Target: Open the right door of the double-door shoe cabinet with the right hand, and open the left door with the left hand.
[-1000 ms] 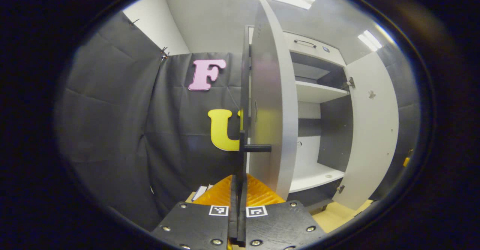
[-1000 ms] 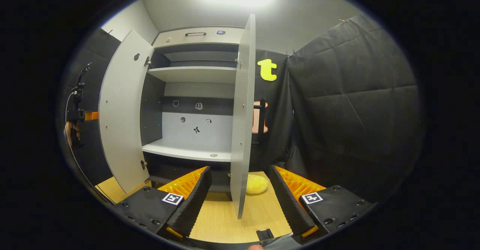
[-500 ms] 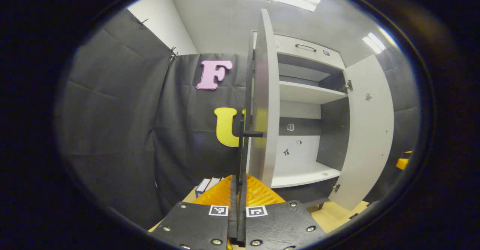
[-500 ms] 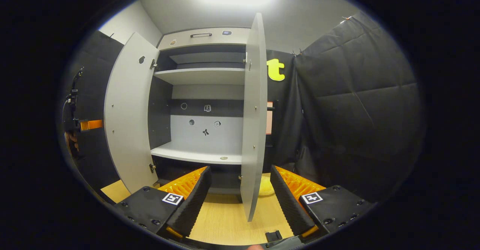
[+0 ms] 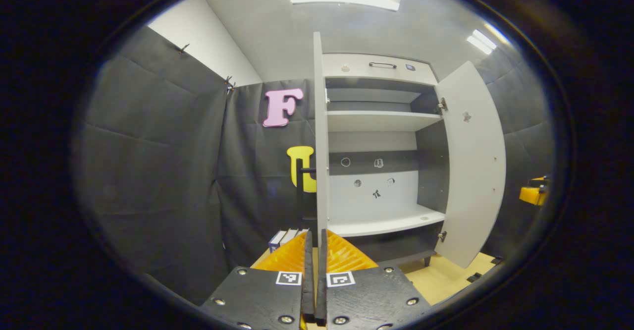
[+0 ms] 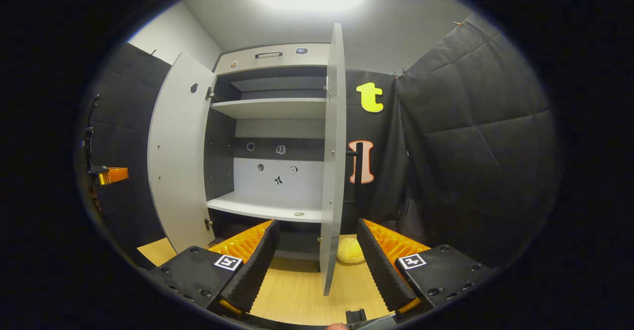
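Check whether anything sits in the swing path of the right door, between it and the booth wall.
Nothing visible blocks it. The right door stands open, edge-on between the open right gripper fingers. A yellow soft thing lies on the floor behind the door, low beside the cabinet.

Black screw-studded gripper bodies (image 5: 315, 295) carry square coded tags and ribbed jaws.

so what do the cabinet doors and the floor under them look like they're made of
The cabinet doors look like laminated board with a matt pale grey finish: flat, thin-edged panels with small screw points and metal hinges. Solid wood can't be ruled out. The floor looks like light wood or wood-look laminate, showing fine lengthwise grain and a dull sheen.
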### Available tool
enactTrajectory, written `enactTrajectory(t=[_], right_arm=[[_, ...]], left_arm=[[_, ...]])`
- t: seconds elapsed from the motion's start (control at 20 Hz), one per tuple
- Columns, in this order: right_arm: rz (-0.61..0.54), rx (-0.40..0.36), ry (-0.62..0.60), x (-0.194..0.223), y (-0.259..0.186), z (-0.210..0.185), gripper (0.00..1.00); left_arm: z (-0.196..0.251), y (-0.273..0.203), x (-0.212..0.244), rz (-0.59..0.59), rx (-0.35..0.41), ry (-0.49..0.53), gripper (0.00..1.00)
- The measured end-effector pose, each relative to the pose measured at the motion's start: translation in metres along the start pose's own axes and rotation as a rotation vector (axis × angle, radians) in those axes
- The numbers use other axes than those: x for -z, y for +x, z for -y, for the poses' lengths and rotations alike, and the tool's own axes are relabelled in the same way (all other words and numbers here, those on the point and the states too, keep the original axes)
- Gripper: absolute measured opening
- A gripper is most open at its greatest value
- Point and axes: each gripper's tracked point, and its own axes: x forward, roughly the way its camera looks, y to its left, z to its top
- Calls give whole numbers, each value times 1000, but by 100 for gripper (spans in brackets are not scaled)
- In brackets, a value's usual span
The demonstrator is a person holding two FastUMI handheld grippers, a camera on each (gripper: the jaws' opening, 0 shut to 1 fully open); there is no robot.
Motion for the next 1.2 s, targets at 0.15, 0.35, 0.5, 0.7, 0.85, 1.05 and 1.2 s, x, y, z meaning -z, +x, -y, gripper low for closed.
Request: enactTrajectory(t=[0.15, 0.35, 0.5, 0.7, 0.85, 1.05, 1.2], right_arm=[[10, 1, -3, -2, 0, 2, 94], [20, 0, 18, -2, 0, 1, 98], [14, 9, 27, 0, -1, 2, 98], [15, 25, 34, 0, -2, 4, 98], [16, 34, 39, 0, -2, 5, 98], [16, 46, 42, 0, -3, 7, 98], [16, 52, 45, 0, -2, 8, 98]], left_arm=[[7, -18, 9, -22, -6, 0, 8], [14, -34, 16, -31, -1, -3, 39], [15, -41, 21, -37, -8, -10, 67], [6, -48, 19, -25, -43, -6, 86], [0, -50, 15, -10, -67, 9, 94], [-5, -52, 10, 3, -85, 35, 95], [-4, -52, 8, 4, -87, 46, 94]])
